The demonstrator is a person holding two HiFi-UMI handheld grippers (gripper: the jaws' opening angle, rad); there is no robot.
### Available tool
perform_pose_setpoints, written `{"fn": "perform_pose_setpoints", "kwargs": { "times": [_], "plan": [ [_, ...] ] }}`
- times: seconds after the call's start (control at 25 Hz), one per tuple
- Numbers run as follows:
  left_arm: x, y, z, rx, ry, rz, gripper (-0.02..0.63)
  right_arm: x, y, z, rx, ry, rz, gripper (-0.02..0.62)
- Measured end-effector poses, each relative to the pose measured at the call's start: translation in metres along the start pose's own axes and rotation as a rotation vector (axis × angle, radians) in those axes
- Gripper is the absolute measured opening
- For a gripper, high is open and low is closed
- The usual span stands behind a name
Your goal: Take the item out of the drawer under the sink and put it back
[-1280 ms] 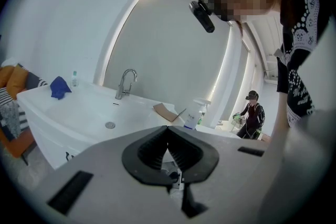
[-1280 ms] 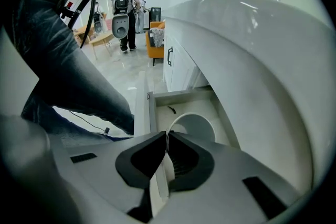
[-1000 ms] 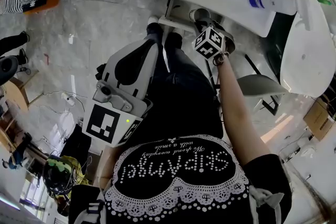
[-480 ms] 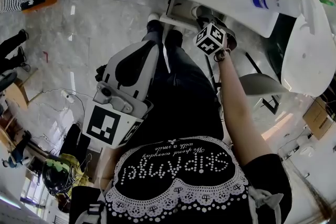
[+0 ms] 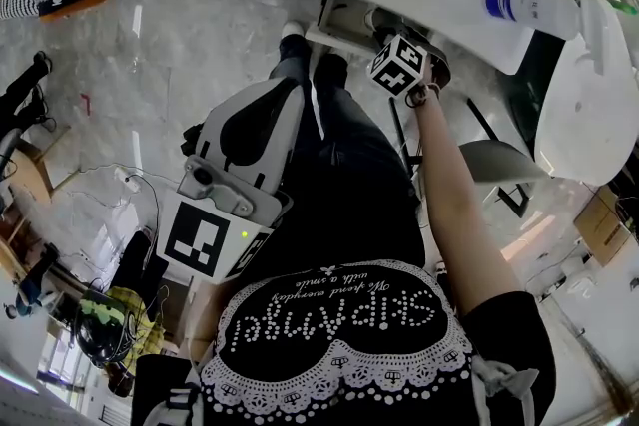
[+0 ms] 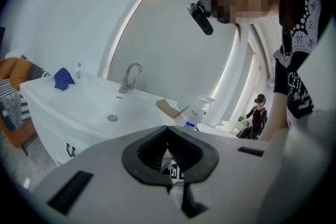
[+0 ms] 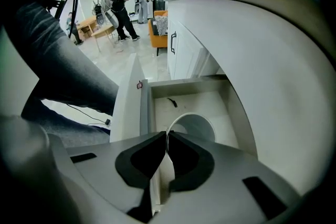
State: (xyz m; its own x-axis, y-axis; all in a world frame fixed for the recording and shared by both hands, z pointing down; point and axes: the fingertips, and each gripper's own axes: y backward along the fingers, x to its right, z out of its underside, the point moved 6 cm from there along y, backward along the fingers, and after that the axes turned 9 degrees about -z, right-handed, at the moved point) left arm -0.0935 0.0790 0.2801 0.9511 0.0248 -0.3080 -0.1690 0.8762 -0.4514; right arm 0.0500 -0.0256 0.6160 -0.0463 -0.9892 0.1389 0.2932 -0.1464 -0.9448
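At about 8 o'clock in the head view, the left gripper (image 6: 168, 131) is being held beside the person's leg (image 5: 339, 135). Its jaws are being pressed together tip to tip, with nothing between them. In its own view a white vanity (image 6: 58, 113) is being shown. A blue cloth (image 6: 63, 78) is lying at 9 o'clock, a faucet (image 6: 130, 77) is standing at 10 o'clock, and a cardboard piece (image 6: 169, 108) and a blue-labelled bottle (image 6: 195, 115) are sitting near the centre.

At about 1 o'clock in the head view, the right gripper (image 7: 167, 135) is being pointed steeply down below the vanity's edge. Its jaws are being closed on the thin rim of a round pale cup (image 7: 198, 126). The cup is being held within the open drawer (image 7: 157, 94) under the sink; whether it is touching the drawer floor cannot be told. A small dark thing (image 7: 171, 102) is lying on the drawer floor at 11 o'clock from the cup. Other people (image 7: 118, 5) are standing far off at 11 o'clock in the right gripper view.
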Motion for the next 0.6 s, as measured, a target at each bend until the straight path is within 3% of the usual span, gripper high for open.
{"fn": "perform_pose_setpoints", "kwargs": {
  "times": [0.6],
  "plan": [
    [0.0054,-0.0021,0.0024,-0.004,0.008,0.009,0.005,0.0036,-0.0052,-0.0012,-0.004,0.023,-0.053,0.031]
  ]
}}
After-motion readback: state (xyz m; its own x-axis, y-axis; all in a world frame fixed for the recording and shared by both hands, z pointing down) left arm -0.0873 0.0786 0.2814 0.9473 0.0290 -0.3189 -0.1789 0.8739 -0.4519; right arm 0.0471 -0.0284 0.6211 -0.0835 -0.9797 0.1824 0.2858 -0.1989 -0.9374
